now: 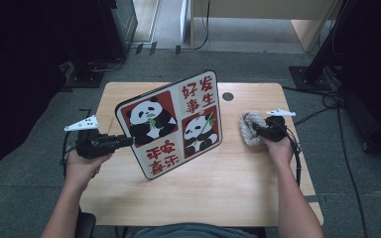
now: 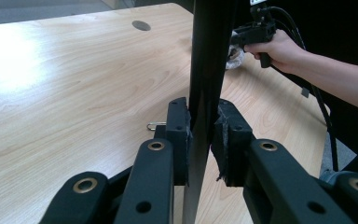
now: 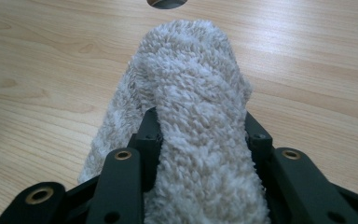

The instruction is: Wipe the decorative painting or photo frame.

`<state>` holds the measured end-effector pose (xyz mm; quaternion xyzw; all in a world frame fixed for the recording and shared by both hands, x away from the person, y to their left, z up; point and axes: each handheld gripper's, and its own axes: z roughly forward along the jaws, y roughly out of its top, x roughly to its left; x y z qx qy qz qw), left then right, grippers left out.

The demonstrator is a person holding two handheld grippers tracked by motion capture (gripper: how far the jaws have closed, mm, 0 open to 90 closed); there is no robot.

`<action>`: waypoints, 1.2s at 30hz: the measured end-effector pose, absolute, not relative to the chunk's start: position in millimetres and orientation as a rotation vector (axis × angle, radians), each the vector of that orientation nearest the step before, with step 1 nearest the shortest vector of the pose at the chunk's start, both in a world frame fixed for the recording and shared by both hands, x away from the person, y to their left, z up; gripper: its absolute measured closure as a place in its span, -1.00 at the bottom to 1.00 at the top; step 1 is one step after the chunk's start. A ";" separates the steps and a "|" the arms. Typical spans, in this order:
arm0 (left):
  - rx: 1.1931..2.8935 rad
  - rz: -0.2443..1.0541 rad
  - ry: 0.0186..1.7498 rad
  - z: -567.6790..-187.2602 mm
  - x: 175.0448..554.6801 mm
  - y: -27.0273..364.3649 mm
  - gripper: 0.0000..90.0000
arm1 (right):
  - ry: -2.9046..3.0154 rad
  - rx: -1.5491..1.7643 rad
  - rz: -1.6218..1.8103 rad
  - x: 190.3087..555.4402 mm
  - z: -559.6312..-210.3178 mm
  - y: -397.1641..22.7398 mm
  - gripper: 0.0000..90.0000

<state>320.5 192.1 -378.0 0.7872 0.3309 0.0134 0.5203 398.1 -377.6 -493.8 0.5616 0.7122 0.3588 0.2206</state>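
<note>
Both grippers grip: left gripper (image 2: pixel 204 140) clamps the tilted panda board (image 1: pixel 171 124) by its edge, long axis rising away; right gripper (image 3: pixel 203 135) squeezes the towel (image 3: pixel 200 116)

Board (image 2: pixel 205 70) edge-on in left gripper view, top cut off; towel (image 3: pixel 200 140) hides right tongs' pads, btm cut off.

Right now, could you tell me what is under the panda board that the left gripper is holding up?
Bare wooden table shows below the tilted panda board; its lower corner seems to rest there. A small metal clip lies near it. The strip behind the board is hidden.
</note>
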 end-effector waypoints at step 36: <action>1.907 0.074 0.869 -393.8 326.5 202.5 0.24 | 1.952 1.554 1.052 357.0 -451.5 -376.0 -0.21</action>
